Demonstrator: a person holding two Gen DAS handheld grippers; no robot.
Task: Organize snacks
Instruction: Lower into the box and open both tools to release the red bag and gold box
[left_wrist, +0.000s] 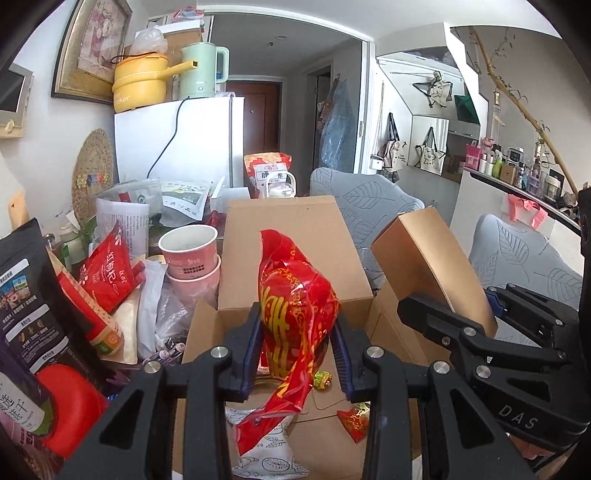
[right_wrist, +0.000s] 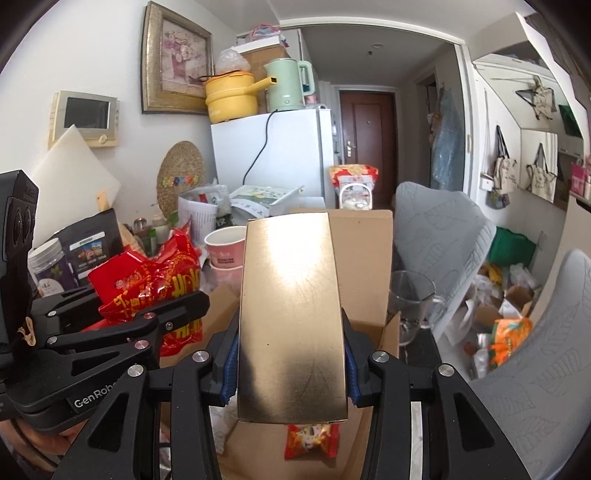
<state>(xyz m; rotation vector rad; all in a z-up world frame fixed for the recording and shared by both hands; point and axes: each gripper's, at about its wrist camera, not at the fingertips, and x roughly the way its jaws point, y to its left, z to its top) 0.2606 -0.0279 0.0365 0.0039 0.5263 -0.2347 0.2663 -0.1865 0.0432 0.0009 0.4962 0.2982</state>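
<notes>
Two hand-held grippers are at work over one open cardboard box (left_wrist: 295, 236), and each has hold of one snack item. The left gripper (left_wrist: 299, 343) is closed tight on a crumpled red foil snack bag (left_wrist: 295, 306) printed in gold; the bag sits squeezed between the blue-padded fingers (left_wrist: 246, 354), its top standing up above them and its tail hanging down below them into the box. The right gripper (right_wrist: 291, 365) is clamped on a flat gold box (right_wrist: 291, 314), which fills the gap between its fingers and stands up from them, tilted away from the camera above the box's open mouth. In the left wrist view that gold box (left_wrist: 432, 258) shows to the right of the red bag, just beside the cardboard flap. Inside the box lie, as far as the fingers allow a count, a white printed packet (left_wrist: 266, 454) and two small red wrapped candies (left_wrist: 354, 421); the right wrist view shows one red-and-white wrapped sweet (right_wrist: 312, 439) directly beneath the gold box. Left of the box stand two stacked pink paper cups (left_wrist: 190, 254); one clear glass mug (right_wrist: 410, 299) stands to its right.
</notes>
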